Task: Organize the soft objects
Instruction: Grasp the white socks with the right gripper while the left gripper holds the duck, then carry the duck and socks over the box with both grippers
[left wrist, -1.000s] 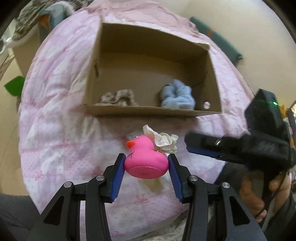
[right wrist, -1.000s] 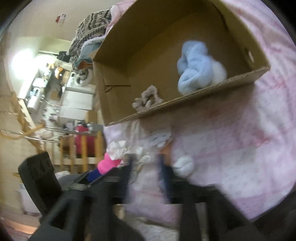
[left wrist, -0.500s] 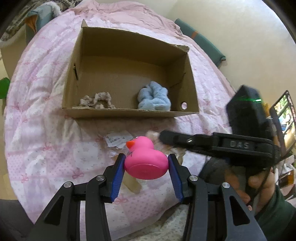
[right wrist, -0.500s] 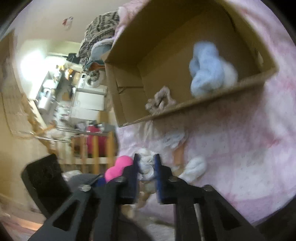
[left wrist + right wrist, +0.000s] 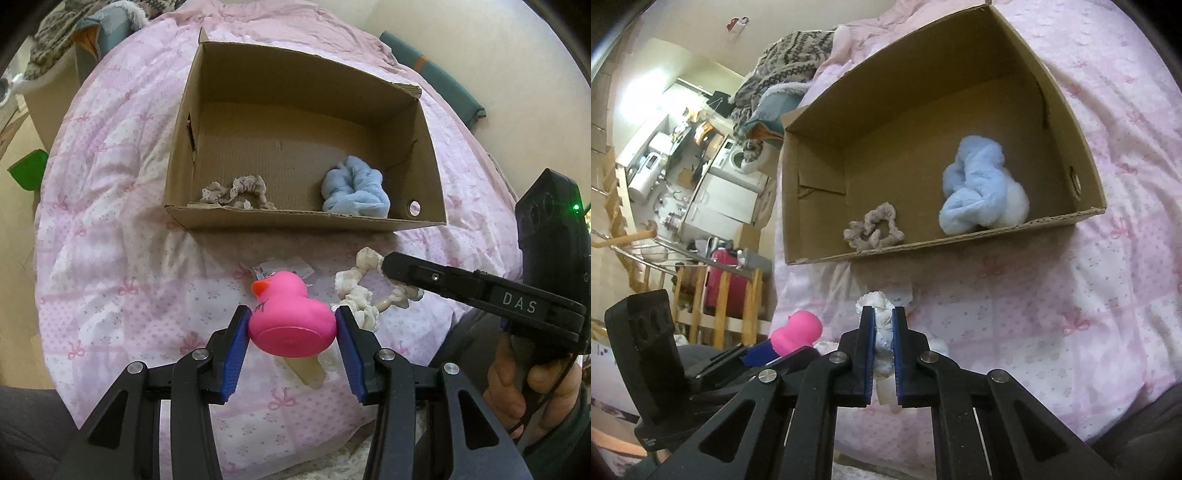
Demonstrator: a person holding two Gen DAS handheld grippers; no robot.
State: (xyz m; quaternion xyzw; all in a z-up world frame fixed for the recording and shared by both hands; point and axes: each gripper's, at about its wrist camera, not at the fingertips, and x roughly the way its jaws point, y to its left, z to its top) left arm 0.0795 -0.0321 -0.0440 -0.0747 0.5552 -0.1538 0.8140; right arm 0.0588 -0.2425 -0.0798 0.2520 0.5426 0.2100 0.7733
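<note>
My left gripper (image 5: pixel 291 325) is shut on a pink rubber duck (image 5: pixel 290 317) and holds it above the pink quilt, in front of the open cardboard box (image 5: pixel 303 221). The duck also shows in the right wrist view (image 5: pixel 798 330). My right gripper (image 5: pixel 882 325) is shut on a white knotted rope toy (image 5: pixel 881 332); the toy (image 5: pixel 360 291) hangs lifted beside the duck. The box (image 5: pixel 960 242) holds a beige scrunchie (image 5: pixel 236 192) (image 5: pixel 873 230) at left and a light blue fluffy bundle (image 5: pixel 354 192) (image 5: pixel 979 192) at right.
A small white paper tag (image 5: pixel 291 267) lies on the quilt (image 5: pixel 110 258) just in front of the box. Folded knitted blankets (image 5: pixel 790 62) are piled behind the box. The bed edge drops off at left toward a wooden rail and a red suitcase (image 5: pixel 720 277).
My right gripper closed on the white rope toy and lifted it off the quilt. My left gripper kept the duck and shifted slightly; the box now sits more centred ahead.
</note>
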